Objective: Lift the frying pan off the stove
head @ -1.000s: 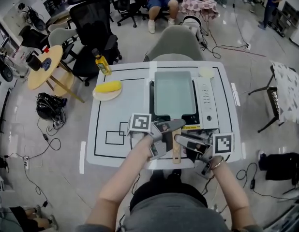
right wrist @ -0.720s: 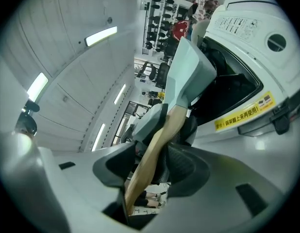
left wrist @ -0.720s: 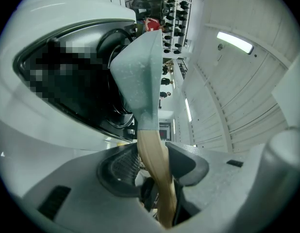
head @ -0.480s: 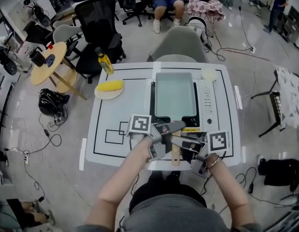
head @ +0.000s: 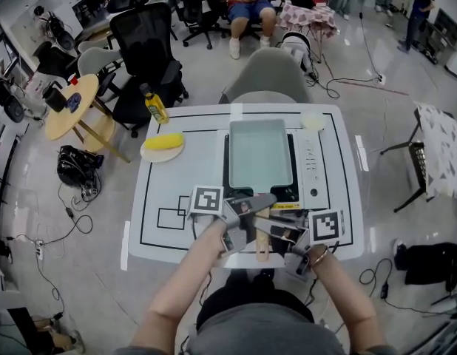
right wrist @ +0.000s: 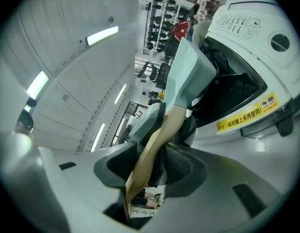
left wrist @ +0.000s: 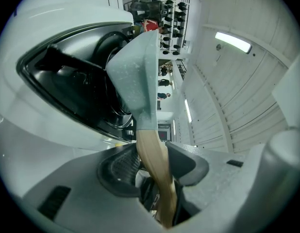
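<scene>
A rectangular pale green frying pan [head: 259, 154] rests on the black-and-white table stove [head: 314, 161]. Its wooden handle [head: 263, 237] points toward me. My left gripper [head: 256, 220] comes in from the left, its pads pressed on the handle [left wrist: 155, 164] close behind the pan [left wrist: 135, 76]. My right gripper [head: 273, 232] reaches in from the right. Its jaws have just been closing and then opening a little, with the handle [right wrist: 155, 144] between the pads and touching them. The left gripper [left wrist: 152, 166] and right gripper [right wrist: 150, 166] both lie level.
A plate with a yellow item [head: 163, 145] and a yellow bottle [head: 154, 103] stand at the table's left. A small white dish [head: 313, 121] sits behind the stove. A grey chair [head: 262, 76] stands at the far edge. Black outlines [head: 173, 217] mark the tabletop.
My right gripper has edged left, closer onto the handle. The left gripper keeps its grip. The pan stays on the stove; the head view has shifted slightly.
</scene>
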